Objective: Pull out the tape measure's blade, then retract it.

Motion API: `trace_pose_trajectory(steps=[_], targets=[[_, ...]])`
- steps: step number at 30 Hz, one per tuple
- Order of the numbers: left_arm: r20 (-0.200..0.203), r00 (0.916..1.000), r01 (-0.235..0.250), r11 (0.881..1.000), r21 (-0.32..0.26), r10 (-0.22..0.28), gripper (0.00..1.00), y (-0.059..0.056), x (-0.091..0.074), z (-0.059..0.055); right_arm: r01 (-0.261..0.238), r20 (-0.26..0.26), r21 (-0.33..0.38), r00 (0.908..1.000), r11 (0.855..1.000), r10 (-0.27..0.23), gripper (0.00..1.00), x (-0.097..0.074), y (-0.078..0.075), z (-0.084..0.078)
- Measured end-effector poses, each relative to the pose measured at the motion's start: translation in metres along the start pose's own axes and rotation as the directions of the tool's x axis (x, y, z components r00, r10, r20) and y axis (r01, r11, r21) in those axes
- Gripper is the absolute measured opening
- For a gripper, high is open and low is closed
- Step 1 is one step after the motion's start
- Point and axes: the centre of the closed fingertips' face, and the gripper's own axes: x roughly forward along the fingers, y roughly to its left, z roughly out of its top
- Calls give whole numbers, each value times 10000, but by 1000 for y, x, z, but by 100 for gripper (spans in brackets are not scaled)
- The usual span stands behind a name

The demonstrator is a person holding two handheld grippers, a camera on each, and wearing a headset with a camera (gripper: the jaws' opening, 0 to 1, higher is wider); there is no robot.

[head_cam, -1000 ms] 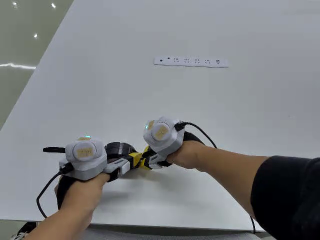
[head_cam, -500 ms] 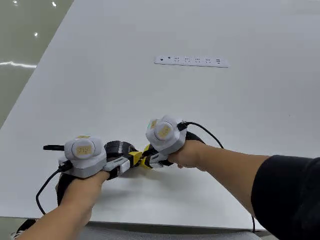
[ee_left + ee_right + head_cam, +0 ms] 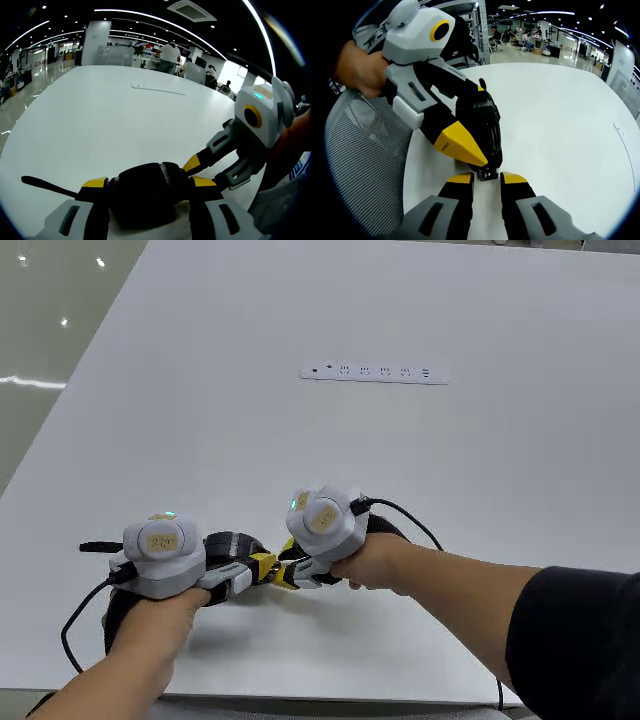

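Left gripper (image 3: 149, 181): clamping the black round tape measure (image 3: 150, 197).
Right gripper (image 3: 487, 178): sitting barely open around the tape measure's small metal blade hook (image 3: 487, 173); grip unclear.

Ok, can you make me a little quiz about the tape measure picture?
1. True or false: the left gripper is shut on the black tape measure.
2. What lies farther away on the white table? A: a power strip. B: a cup. C: a hammer.
3. What colour are the tips of the right gripper?

Key: 1 true; 2 A; 3 yellow.
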Motion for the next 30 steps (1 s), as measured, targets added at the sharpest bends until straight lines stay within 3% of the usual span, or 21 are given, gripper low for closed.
trace_pose_trajectory(steps=[12, 13, 17, 19, 21, 22, 28, 30], targets=[[128, 9998, 121, 9999, -9, -120, 63, 6, -12, 9, 181, 94, -47, 9998, 9998, -180, 20, -15, 2, -3], [131, 9974, 699, 9948, 745, -711, 65, 5, -23, 17, 463, 258, -584, 9987, 9972, -448, 20, -30, 8, -4], [163, 9935, 1092, 9819, 1546, -1131, 75, 4, -31, 23, 733, 597, -278, 9956, 9969, -715, 22, -44, 10, -7], [-16, 9895, 1424, 9706, 1941, -1448, 77, 1, -37, 22, 899, 769, -82, 9931, 9959, -890, 23, -54, 10, -9], [-431, 9865, 1637, 9475, 2746, -1579, 77, 1, -41, 16, 1073, 1007, 129, 9890, 9941, -1080, 25, -66, 11, -11], [-431, 9839, 1783, 9407, 2886, -1732, 78, -1, -42, 15, 1147, 1074, 175, 9874, 9932, -1159, 25, -70, 11, -12], [-335, 9784, 2046, 9336, 2943, -2038, 91, 2, -51, 9, 1887, 1574, 734, 9674, 9793, -1982, 29, -102, 3, -20], [31, 9705, 2303, 9303, 2856, -2412, 96, -2, -54, 14, 2028, 1706, 965, 9612, 9745, -2169, 30, -111, 2, -23]])
